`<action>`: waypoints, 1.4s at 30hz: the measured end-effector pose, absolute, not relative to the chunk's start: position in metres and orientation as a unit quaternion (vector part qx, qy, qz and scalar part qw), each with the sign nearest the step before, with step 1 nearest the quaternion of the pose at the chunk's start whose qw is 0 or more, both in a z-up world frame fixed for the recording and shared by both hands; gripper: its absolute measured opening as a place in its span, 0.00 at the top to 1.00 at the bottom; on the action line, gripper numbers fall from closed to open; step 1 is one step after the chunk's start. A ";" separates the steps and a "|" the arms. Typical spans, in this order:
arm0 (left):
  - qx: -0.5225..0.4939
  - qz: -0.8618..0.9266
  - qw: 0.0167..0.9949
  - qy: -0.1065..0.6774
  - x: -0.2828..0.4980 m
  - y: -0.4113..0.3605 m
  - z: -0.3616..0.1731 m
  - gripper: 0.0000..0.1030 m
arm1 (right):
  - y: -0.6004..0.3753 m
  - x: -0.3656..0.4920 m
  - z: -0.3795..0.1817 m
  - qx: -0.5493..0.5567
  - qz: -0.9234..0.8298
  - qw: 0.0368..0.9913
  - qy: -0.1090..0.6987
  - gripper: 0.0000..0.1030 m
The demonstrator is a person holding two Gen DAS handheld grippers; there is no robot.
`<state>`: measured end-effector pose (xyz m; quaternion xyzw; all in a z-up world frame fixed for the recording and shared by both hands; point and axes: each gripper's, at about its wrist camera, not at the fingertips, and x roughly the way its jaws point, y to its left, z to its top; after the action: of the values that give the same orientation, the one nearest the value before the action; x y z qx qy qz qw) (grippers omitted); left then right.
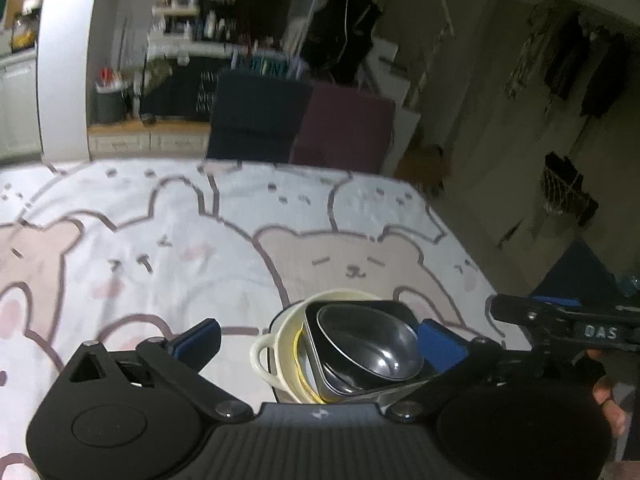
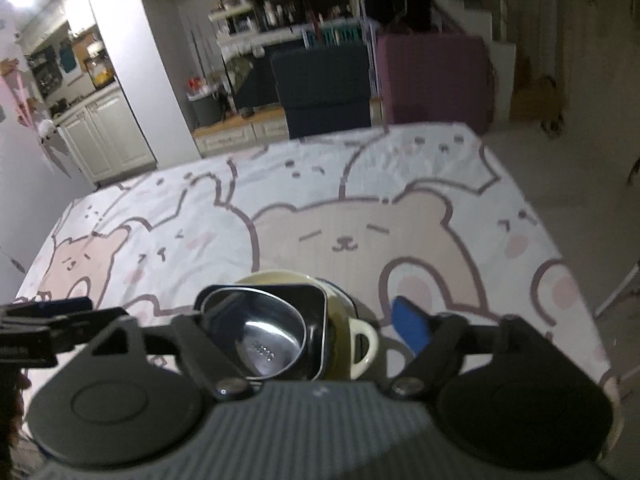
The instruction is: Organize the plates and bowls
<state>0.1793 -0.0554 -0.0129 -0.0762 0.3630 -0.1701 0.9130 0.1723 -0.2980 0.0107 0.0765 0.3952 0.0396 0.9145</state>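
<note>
A stack of dishes stands near the front of the bear-print table: a cream bowl with handles, a dark square dish tilted inside it, and a steel bowl on top. My left gripper is open, its blue pads on either side of the stack. In the right wrist view the same cream bowl, dark dish and steel bowl lie between the wide-open fingers of my right gripper. Its left pad is hidden behind the stack.
The other gripper shows at the right of the left wrist view. Two chairs, dark blue and purple, stand at the table's far edge. The table's right edge drops to the floor.
</note>
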 end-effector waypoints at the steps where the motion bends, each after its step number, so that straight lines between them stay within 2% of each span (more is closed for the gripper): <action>1: -0.076 -0.170 0.916 0.356 0.173 -0.055 -0.010 0.00 | -0.298 0.164 0.016 0.071 0.041 0.920 0.384 0.12; 5: -0.062 -0.152 0.929 0.333 0.147 -0.055 -0.001 0.00 | -0.296 0.132 0.031 0.050 0.042 0.936 0.346 0.01; 17: -0.027 -0.119 0.959 0.254 0.062 -0.050 0.015 0.00 | -0.297 0.053 0.041 0.047 0.049 0.958 0.280 0.01; 24: -0.014 -0.109 0.959 0.260 0.038 -0.044 0.000 0.00 | -0.288 0.025 0.041 0.038 0.050 0.965 0.255 0.01; 42: 0.010 -0.096 0.962 0.254 0.001 -0.031 -0.025 0.00 | -0.268 -0.010 0.004 -0.002 0.050 0.960 0.274 0.01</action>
<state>0.0006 -0.0308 -0.0247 0.0095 0.2545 -0.0957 0.9623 -0.0102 -0.2684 0.0041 -0.0020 0.2744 0.0504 0.9603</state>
